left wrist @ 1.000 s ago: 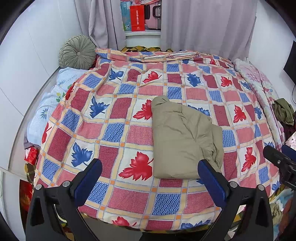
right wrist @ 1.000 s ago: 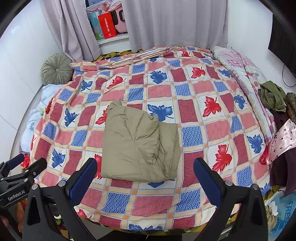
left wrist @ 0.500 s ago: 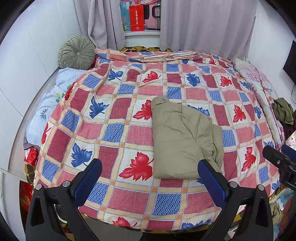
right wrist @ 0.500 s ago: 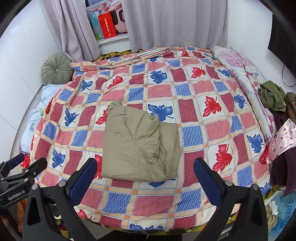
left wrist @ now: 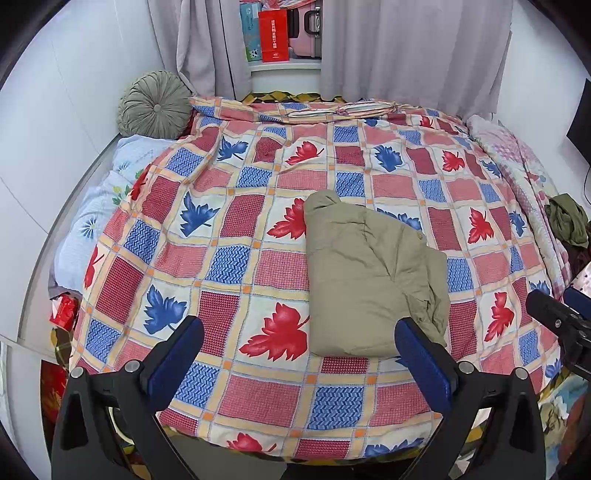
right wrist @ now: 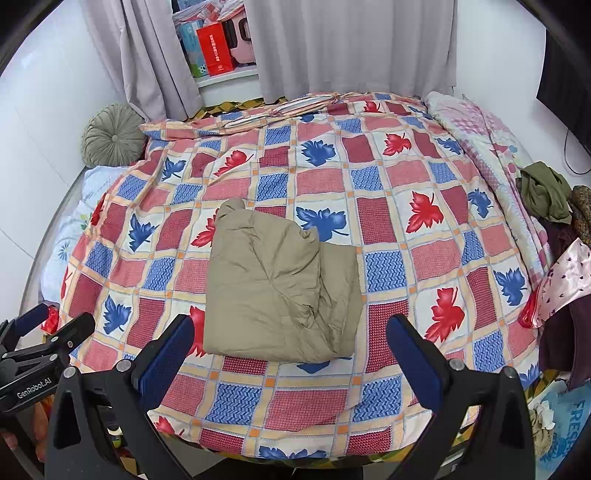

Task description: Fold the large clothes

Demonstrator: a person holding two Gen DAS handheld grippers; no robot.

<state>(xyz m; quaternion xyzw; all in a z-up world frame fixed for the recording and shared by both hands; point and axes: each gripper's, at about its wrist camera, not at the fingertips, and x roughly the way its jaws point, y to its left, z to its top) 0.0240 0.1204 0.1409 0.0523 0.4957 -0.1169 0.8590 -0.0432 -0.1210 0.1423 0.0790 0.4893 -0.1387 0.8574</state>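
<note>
A khaki garment (left wrist: 365, 280) lies folded into a thick rectangle on the bed's patchwork quilt (left wrist: 229, 258), near the front edge. It also shows in the right wrist view (right wrist: 277, 284). My left gripper (left wrist: 299, 354) is open and empty, held above the bed's front edge, left of the garment. My right gripper (right wrist: 291, 354) is open and empty, held just in front of the garment's near edge. Neither touches it. The left gripper shows at the lower left of the right wrist view (right wrist: 40, 332).
A round green cushion (left wrist: 155, 103) sits at the back left by the wall. A pink floral blanket (right wrist: 484, 140) and a heap of clothes (right wrist: 546, 192) lie along the right side. Curtains and a shelf with boxes (left wrist: 273, 33) stand behind the bed.
</note>
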